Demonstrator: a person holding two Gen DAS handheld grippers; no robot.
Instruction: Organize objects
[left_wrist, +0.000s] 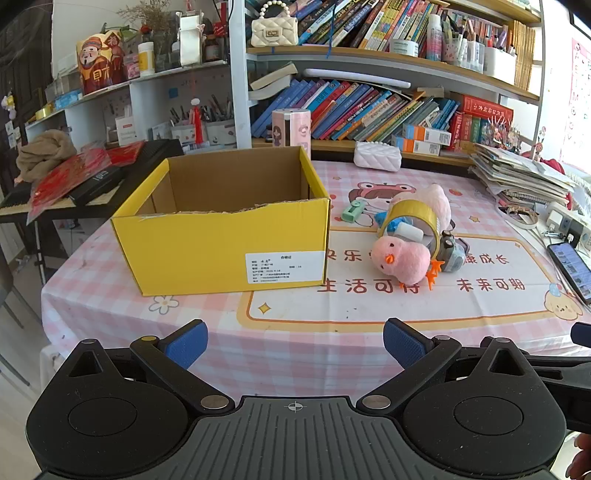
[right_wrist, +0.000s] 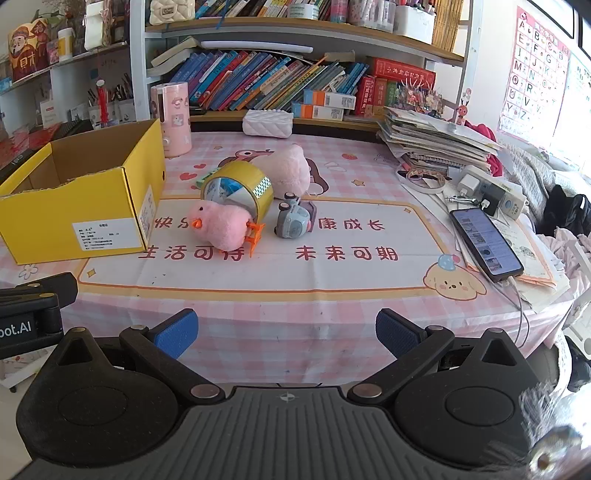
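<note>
Both grippers gape empty before the yellow box (left_wrist: 221, 240).

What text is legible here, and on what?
"生活可待 未来可期": tablecloth, front row.
"康成长": tablecloth, upper row; its start is hidden by the toys.
"A B C D E…": alphabet poster.
"bot.AI": left gripper's body, cut off by the frame edge.
White label on yellow box: too small.
Book spines: blurred.

Each gripper, left gripper (left_wrist: 295, 343) and right gripper (right_wrist: 286, 332), has black linkage arms, silver pivot screws, ribbed grey housing and blue textured pads (left_wrist: 188, 343).
</note>
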